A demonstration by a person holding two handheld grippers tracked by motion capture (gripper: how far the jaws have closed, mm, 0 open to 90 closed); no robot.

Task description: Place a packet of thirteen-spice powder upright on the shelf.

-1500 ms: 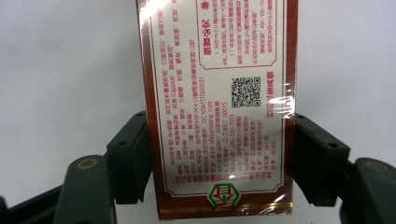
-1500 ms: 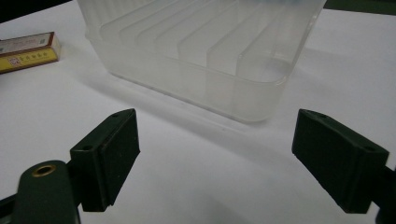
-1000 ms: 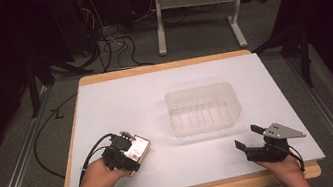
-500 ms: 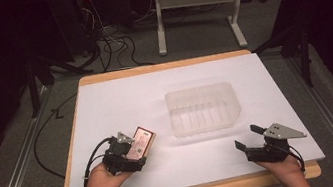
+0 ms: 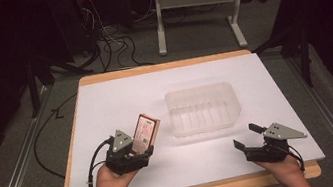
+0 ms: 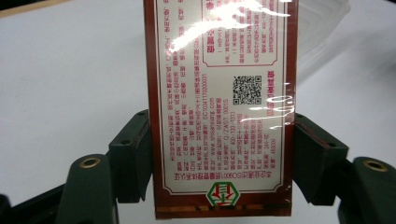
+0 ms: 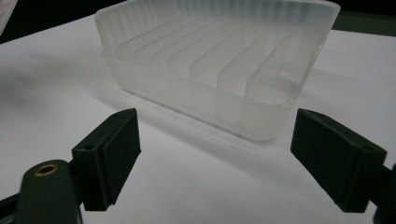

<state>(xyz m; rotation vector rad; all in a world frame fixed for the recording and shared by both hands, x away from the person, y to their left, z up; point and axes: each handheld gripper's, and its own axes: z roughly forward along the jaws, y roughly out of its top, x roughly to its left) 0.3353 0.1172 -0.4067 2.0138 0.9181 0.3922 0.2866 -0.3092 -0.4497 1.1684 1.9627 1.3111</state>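
Red-brown rectangular carton with a white printed label and clear film wrap (image 5: 143,132): clamped in the left hand-held gripper (image 5: 133,152), lifted off the white-covered desk (image 5: 105,103), near its front left. Jaws shut on the two long sides near the bottom end, pads flat against the red edges as seen in the left gripper view (image 6: 224,116).

Progress, judged: pick done, carton airborne. Placement not yet done; clear ribbed plastic tub (image 5: 204,109) sits empty, near the carton on its right and a little farther back, likely target. Left to do: carry over, lower in, release.

Orientation: long axis runs out along the jaws, tilted up and away from the person, leaning slightly right toward the tub. Free end points up and forward. Label face toward the gripper camera, QR code mid-panel, text reading sideways.

Right hand-held gripper (image 5: 252,135): resting at front right of the desk, jaws wide apart, holding nothing, aimed at the tub's near corner (image 7: 219,60).

Next move needs a rightward swing and probably a tilt toward flat to fit between the tub walls.
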